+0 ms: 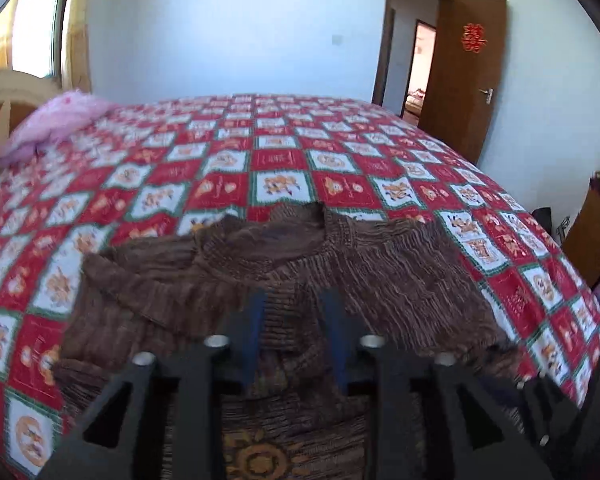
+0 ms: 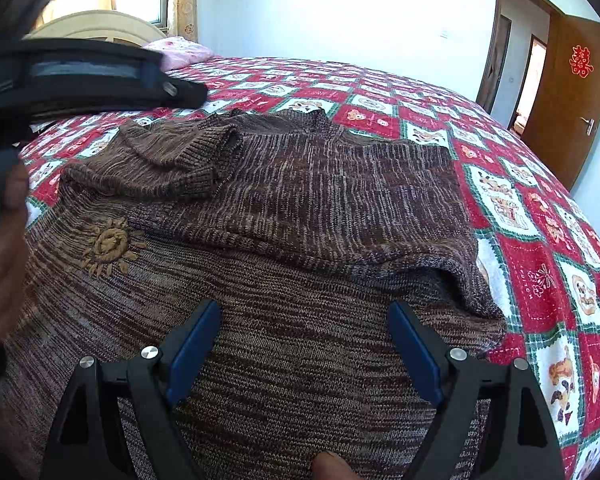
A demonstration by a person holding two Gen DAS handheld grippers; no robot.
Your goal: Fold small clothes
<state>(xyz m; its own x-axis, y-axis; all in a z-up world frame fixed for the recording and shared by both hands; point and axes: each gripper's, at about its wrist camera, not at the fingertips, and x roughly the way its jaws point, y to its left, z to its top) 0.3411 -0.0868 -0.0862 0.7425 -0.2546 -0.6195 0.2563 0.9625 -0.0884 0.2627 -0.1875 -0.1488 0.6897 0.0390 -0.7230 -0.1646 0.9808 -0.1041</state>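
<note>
A brown knitted sweater [image 2: 300,208] with an orange sun motif [image 2: 108,246] lies on the bed, both sleeves folded in across its chest. It also shows in the left wrist view [image 1: 380,264]. My right gripper [image 2: 304,320] hovers over the sweater's lower body, jaws wide open and empty. My left gripper [image 1: 296,312] is above the sweater near the sun motif [image 1: 256,460], its blue fingers [image 1: 256,320] apart with only sweater showing between them. The left gripper's body [image 2: 84,76] shows at the upper left of the right wrist view, with a hand [image 2: 4,256] below it.
The bed has a red, white and green checked cover [image 1: 284,160]. A pink pillow [image 1: 56,120] and cream headboard [image 1: 4,92] are at the far left. A brown door [image 1: 464,76] stands open at the back right. Brown furniture [image 1: 596,232] stands right of the bed.
</note>
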